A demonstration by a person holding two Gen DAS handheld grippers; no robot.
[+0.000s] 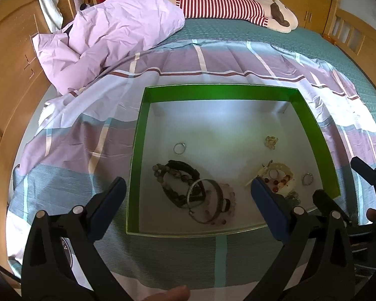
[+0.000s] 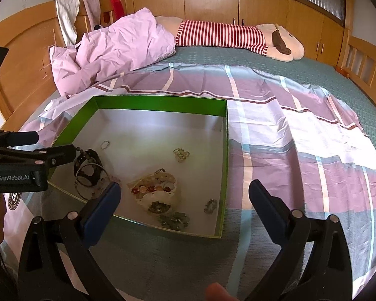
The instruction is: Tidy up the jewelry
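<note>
In the left wrist view the left tool [image 1: 188, 188] hangs with its fingers spread wide and nothing between them, poised over the near edge of a green box [image 1: 137, 150] that sits on a checked sheet [image 1: 87, 130] on the bed. The jewelry lies inside on the pale floor of the box: a thin ring [image 1: 179, 148] toward the back, a dark bead bracelet [image 1: 173, 175] tangled with a metal bangle [image 1: 208, 200] near the front, a light cluster of beaded pieces [image 1: 278, 178] to the right, a small sparkly ring [image 1: 307, 178] beside it and a small pale trinket [image 1: 270, 141] farther back. In the right wrist view the right tool [image 2: 184, 190] is likewise wide and empty, low at the box's near wall, with the bead cluster just ahead of its left finger; the left tool shows at the left edge, over the dark bracelets. All the pieces I can see are already in the box, loosely grouped – which fits either sorting under way or a job near its end, and the pictures don't settle which. Any pick here would call for a fine pinch, since the bracelet and bangle overlap and may lift together. The box walls hem in a low approach – a lilac duvet [image 2: 117, 47] and a striped plush toy [image 2: 225, 37] lie well clear behind.
</note>
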